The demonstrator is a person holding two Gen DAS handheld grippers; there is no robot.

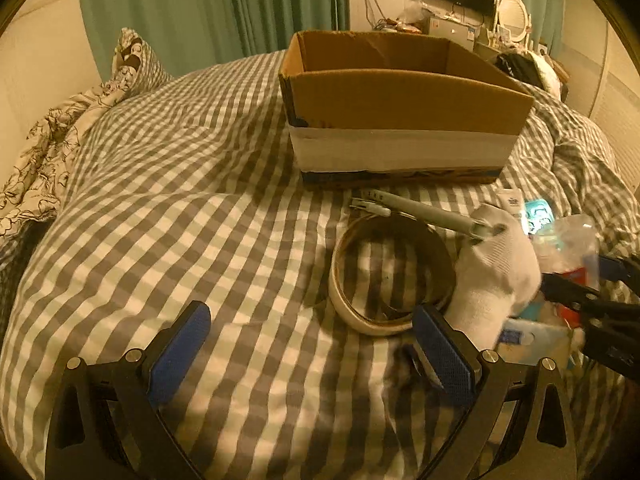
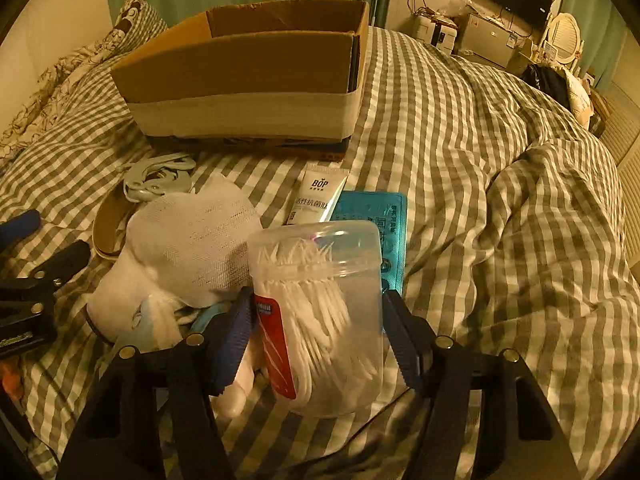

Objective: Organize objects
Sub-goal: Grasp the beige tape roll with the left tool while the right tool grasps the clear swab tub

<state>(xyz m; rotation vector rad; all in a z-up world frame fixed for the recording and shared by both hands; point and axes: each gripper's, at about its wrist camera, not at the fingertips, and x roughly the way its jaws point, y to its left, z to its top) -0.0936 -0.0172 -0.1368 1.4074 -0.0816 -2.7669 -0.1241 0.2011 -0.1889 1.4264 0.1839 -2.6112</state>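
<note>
An open cardboard box stands on the checked bedcover. In front of it lie a coiled belt, a grey clip hanger, a white sock, a white tube and a blue packet. My right gripper is shut on a clear jar of floss picks; it also shows in the left wrist view. My left gripper is open and empty, just before the belt; it also shows at the left edge of the right wrist view.
Floral pillows lie at the left by green curtains. The duvet is bunched up on the right. A dresser with a mirror and a TV stands beyond the bed. More small items lie under the sock.
</note>
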